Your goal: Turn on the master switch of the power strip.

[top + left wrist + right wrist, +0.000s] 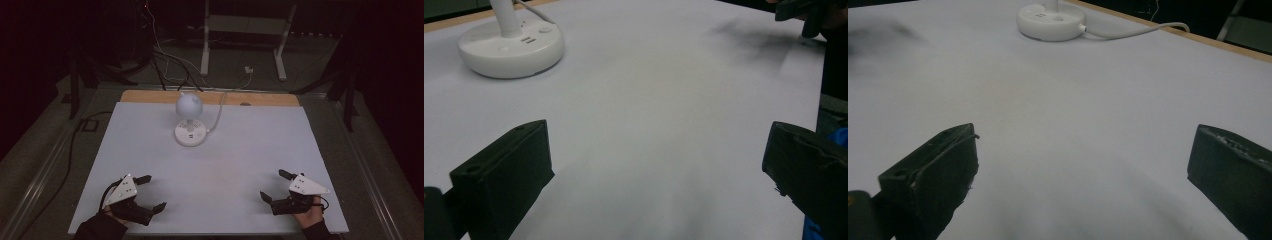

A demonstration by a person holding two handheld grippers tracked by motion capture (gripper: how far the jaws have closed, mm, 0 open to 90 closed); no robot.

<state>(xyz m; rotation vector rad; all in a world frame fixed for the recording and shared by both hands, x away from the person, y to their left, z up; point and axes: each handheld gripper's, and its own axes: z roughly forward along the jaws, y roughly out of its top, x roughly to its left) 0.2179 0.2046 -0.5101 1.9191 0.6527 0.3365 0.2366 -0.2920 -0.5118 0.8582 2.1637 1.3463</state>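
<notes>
- The small white desk lamp with a round globe head and a flat disc base (189,125) stands upright well ahead of both tools, near the far middle of the counter (150,150), which is covered by a pale sheet; it sits ahead and to the right of the left tool, ahead and to the left of the right one.
- Its white cord (218,117) leaves the base on the right tool's side and runs off the far edge, so an approach from that side is best kept clear of the cord.
- The base shows small buttons and ports on its top (526,39); if a press is the aim, one jaw tip coming straight down should do better than a pinch.
- For a lift, the thin stem (506,17) looks the surest place to close on, since the globe is smooth and round and would likely slip.
- The left tool (149,192) hovers low at the near edge, jaws wide apart and holding nothing.
- The right tool (274,186) is likewise spread and bare, well apart from the lamp.
- Bring one tool in first; steady the base with the other if it tips.
</notes>
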